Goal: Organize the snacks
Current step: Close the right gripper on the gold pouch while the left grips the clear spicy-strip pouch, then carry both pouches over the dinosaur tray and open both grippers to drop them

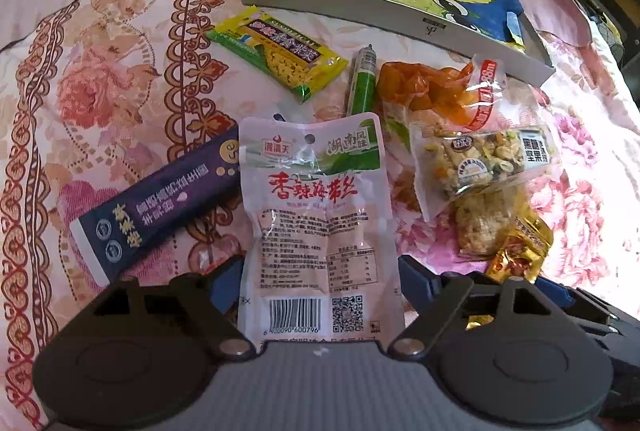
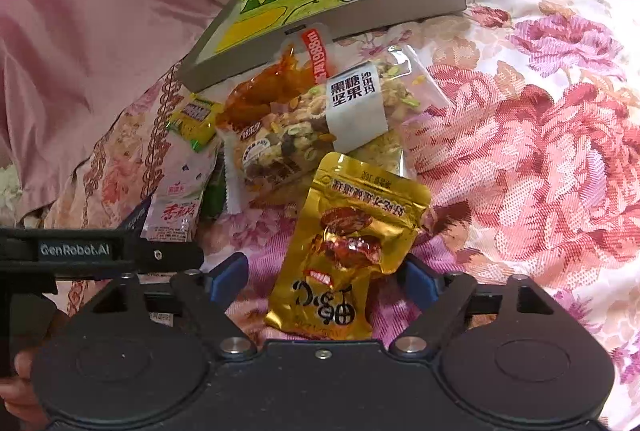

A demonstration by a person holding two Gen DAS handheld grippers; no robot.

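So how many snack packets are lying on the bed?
8 that I can see: the seaweed packet, purple bar, yellow-green corn packet, green tube, orange packet, nut bar, clear packet beneath it, gold pouch. More may hide underneath.

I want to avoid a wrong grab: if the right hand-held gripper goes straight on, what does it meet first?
Probably the gold foil snack pouch, lying between the open right hand-held gripper.

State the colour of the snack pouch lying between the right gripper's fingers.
Shiny gold, with a reddish-brown picture: the pouch shows best in the right wrist view.
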